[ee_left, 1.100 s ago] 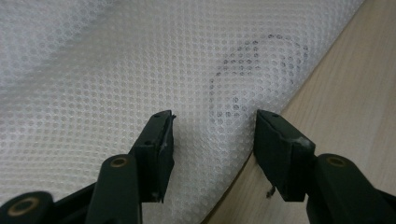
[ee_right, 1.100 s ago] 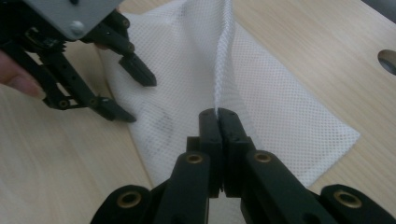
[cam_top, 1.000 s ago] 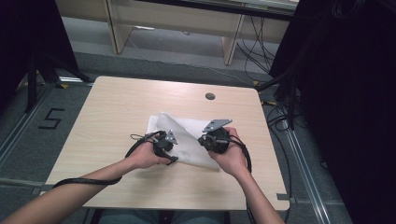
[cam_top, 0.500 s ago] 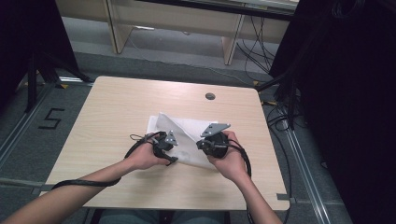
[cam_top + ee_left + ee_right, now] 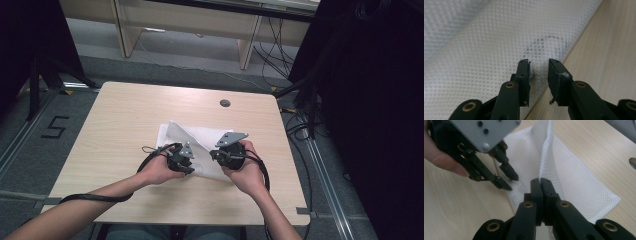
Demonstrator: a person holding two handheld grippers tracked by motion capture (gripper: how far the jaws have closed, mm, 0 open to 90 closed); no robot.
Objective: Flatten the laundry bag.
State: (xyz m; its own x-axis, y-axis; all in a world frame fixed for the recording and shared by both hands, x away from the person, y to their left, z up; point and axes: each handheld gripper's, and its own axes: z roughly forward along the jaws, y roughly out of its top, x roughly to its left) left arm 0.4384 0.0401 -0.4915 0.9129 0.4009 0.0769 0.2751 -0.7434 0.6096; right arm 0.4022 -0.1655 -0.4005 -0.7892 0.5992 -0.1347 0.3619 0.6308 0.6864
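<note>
On the near half of the wooden table [image 5: 125, 115] lies the white mesh cloth [image 5: 200, 137], roughly central, its near-left edge running diagonally and its far corners well short of every table rim. I have bare wood on all sides of it: a wide strip to the left, a narrower one to the right, and open board beyond it up to the round cable hole [image 5: 225, 103] near the far edge. Dark stands and cables crowd the floor to the right of the table, away from my working area.

My left gripper [image 5: 538, 71] points down at the cloth close to its diagonal edge, where mesh meets wood. Its jaws have just been closing and now stand at a narrow gap, with mesh between them, but I see daylight at the pads, so I count nothing as gripped. The left hand [image 5: 159, 171] holds it low, forearm coming in from the bottom left.

My right gripper [image 5: 541, 180] is clamped on a fold of the mesh cloth [image 5: 579, 182], pulling a ridge of fabric up off the table while the rest lies flat. The right hand [image 5: 245, 170] sits just beside the left, the two grippers facing each other across the cloth's near edge.
</note>
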